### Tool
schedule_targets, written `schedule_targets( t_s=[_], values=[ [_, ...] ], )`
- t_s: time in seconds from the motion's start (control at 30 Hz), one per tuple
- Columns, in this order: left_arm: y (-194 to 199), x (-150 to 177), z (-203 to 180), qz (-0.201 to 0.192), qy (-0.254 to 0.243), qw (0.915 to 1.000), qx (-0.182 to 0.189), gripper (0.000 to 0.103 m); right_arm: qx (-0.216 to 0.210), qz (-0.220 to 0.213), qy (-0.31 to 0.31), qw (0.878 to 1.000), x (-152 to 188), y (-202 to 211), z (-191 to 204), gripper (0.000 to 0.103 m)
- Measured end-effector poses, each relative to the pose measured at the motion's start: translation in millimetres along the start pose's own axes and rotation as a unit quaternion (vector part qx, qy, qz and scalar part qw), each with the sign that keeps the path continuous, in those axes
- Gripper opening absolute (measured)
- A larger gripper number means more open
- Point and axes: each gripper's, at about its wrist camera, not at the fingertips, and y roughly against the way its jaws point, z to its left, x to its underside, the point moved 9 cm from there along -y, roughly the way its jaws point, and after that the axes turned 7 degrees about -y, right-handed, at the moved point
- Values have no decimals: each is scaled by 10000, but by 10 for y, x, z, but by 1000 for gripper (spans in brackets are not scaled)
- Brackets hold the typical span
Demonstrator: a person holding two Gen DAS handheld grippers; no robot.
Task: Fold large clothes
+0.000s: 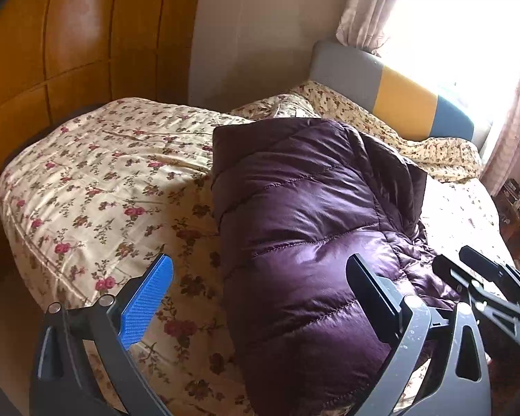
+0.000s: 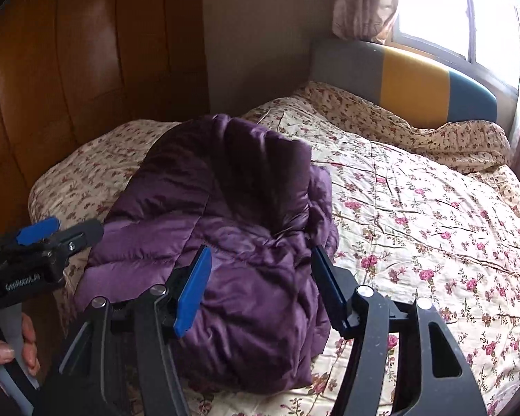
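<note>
One piece of writing shows: pale raised lettering on the black body of the left tongs, seen at the left edge of the right wrist view. It looks like "GenRobot.AI", though the letters are small and partly blurred, so the last ones are uncertain. Nothing else in either view bears readable text.

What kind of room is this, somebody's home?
Most likely a home bedroom: a bed with a floral quilt and a padded headboard, a curtained window, and a wooden wardrobe. A folded purple puffer jacket lies on the bed.
</note>
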Motion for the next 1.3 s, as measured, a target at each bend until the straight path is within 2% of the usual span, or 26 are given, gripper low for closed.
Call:
schedule_targets(
  t_s=[0.2, 0.37, 0.67, 1.3],
  values=[
    [-71, 74, -3, 107, 22, 9999, -1, 99, 82, 191, 96, 9997, 150, -77, -86, 56],
    [-188, 171, -24, 262, 23, 9996, 57, 99, 66, 422, 29, 9991, 276, -211, -156, 49],
    [-446, 383, -69, 489, 131, 9985, 221, 100, 239, 684, 80, 9973, 517, -526, -219, 48],
    [-129, 58, 103, 116, 134, 9998, -120, 100, 254, 291, 5, 9993, 140, -134, -125, 54]
  ],
)
